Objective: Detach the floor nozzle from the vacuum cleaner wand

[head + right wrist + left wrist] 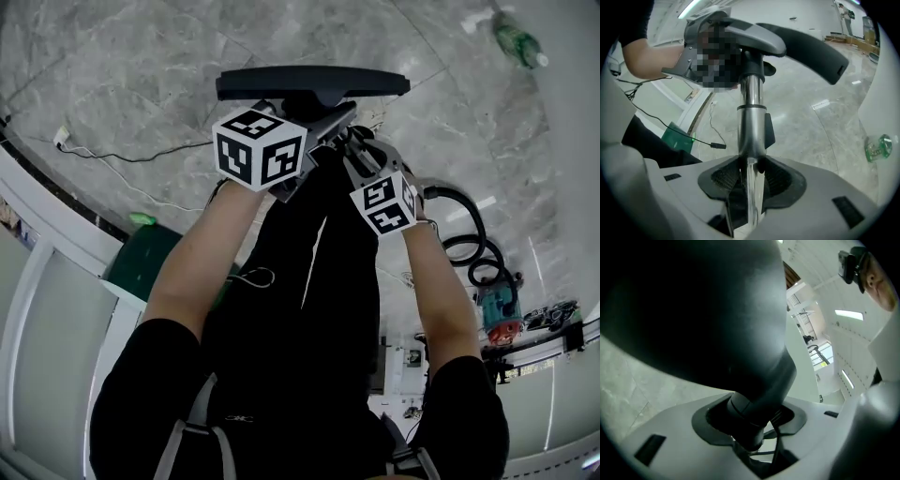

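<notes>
1 floor nozzle [312, 82] lies crosswise, left-right, its wand [751, 126] perpendicular to it.

Your head camera looks steeply down from above onto the grey marbled floor [141, 56]. The left gripper camera sits hard against the black plastic floor nozzle [693, 301]. The right gripper camera looks along the shiny metal wand [751, 126] toward that nozzle, which all three views share.

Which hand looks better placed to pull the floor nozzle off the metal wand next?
Left, probably. The left hand-held gripper has the dark neck of the floor nozzle between its open jaws, ready to close and pull. The right hand-held gripper is clamped on the wand, better suited to bracing it.
</notes>
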The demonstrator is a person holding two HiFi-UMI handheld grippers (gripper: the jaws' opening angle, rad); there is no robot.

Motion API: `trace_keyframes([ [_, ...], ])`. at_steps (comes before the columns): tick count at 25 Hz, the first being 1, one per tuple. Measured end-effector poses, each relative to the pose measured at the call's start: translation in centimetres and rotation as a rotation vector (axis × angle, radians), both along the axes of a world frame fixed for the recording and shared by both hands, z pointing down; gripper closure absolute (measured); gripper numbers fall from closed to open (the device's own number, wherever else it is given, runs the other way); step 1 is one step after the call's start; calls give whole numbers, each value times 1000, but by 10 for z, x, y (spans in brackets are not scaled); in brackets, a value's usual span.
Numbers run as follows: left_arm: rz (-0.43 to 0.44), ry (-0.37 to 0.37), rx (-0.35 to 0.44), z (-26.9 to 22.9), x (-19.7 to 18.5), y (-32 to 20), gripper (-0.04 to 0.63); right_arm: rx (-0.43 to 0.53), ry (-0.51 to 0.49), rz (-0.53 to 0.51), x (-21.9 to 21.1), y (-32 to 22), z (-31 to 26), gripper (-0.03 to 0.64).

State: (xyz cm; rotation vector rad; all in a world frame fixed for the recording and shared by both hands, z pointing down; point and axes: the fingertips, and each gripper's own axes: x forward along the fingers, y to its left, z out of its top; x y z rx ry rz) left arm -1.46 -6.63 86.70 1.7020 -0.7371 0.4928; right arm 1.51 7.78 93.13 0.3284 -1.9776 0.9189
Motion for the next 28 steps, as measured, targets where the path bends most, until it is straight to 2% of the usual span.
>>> trace_keyframes([
  [2,44,9,60,-10,5,8,379,2,-60,-40,-5,4,5,449],
  [5,47,12,85,-21,6,15,379,1,-145,-65,-20,8,7,449],
  [8,53,8,107,-31,13,22,379,36,-156,-34,-36,7,10,452],
  [12,-16,-24,139,-38,10,21,379,78,-152,6,-41,5,4,480],
  [16,-57,-96,286,-63,9,6,384,118,-122,88,-43,-6,-20,485],
  [19,-65,-152,368,-80,3,-6,400,104,-121,131,-47,-9,-44,485],
  [21,2,-145,402,-90,2,-7,411,41,-202,91,-52,1,-60,488],
  [23,56,-101,399,-99,2,-2,422,-111,-396,9,-59,21,-83,489],
  [24,56,-78,378,-103,1,-1,422,-192,-494,-11,-62,29,-95,491],
  [25,43,-66,353,-103,-2,-1,422,-239,-551,-5,-64,31,-103,493],
  [26,23,-68,329,-100,-6,-4,423,-232,-541,22,-65,26,-103,497],
  [27,0,-77,307,-96,-12,-8,423,-166,-463,54,-64,18,-95,499],
  [28,-21,-87,288,-91,-17,-12,423,-57,-334,79,-59,8,-82,499],
])
